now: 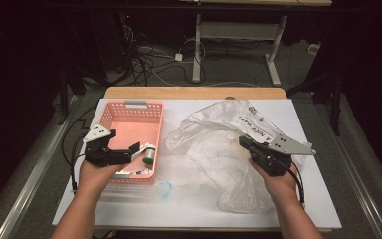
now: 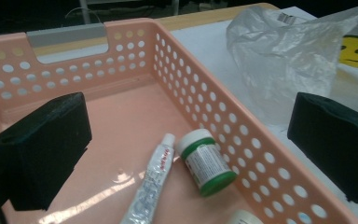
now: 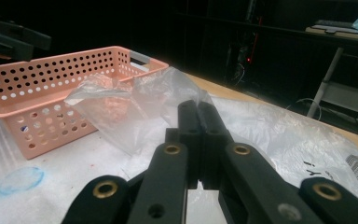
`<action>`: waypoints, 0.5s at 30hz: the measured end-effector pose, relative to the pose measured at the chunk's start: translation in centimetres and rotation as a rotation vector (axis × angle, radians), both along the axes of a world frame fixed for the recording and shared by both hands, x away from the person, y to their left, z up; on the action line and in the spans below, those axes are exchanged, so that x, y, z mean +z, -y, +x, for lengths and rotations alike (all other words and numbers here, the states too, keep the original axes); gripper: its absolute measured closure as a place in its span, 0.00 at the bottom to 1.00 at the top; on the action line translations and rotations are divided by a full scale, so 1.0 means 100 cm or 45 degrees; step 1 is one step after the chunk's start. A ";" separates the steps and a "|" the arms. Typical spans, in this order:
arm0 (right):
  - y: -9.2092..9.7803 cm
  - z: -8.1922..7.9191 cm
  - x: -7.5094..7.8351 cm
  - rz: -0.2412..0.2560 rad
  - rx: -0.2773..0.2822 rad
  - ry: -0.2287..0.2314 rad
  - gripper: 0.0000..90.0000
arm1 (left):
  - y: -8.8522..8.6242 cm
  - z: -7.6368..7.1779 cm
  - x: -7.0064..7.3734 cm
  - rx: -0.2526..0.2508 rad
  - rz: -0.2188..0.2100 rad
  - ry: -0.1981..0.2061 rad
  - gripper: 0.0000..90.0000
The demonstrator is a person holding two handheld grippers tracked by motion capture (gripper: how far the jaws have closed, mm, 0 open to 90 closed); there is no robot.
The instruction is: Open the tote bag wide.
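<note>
Jar (image 2: 205, 161) beside tube (image 2: 150, 186), in basket (image 2: 261, 158)

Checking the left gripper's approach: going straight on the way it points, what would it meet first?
Probably the green-capped jar lying beside the tube in the pink basket; depth is unclear.

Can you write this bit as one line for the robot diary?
left gripper: open over pink basket | right gripper: shut on plastic bag | jar, tube: in basket

We are looking at a white sheet (image 1: 298, 199) covering the table, a blue ring mark (image 1: 164, 189) sitting near its front edge, and cables (image 1: 149, 64) lying tangled on the far floor beside a white desk frame (image 1: 197, 50).
</note>
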State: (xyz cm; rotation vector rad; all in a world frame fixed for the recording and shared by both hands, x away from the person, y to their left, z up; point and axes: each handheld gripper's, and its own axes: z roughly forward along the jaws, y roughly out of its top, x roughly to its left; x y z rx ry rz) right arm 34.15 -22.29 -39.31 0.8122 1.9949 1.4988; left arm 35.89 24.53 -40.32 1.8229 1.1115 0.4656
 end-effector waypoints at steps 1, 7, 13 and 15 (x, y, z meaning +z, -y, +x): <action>0.000 0.000 0.000 -0.004 -0.001 0.001 1.00 | 0.000 0.000 0.000 0.000 0.000 0.000 0.00; -0.001 0.000 0.000 -0.003 0.001 0.000 1.00 | -0.006 0.025 0.001 0.018 0.056 -0.034 0.00; -0.001 0.000 -0.001 -0.007 0.000 0.001 1.00 | -0.007 0.044 -0.010 0.019 0.107 -0.139 0.00; -0.001 0.000 -0.001 -0.004 0.001 -0.005 1.00 | -0.005 0.049 -0.014 0.023 0.136 -0.176 0.00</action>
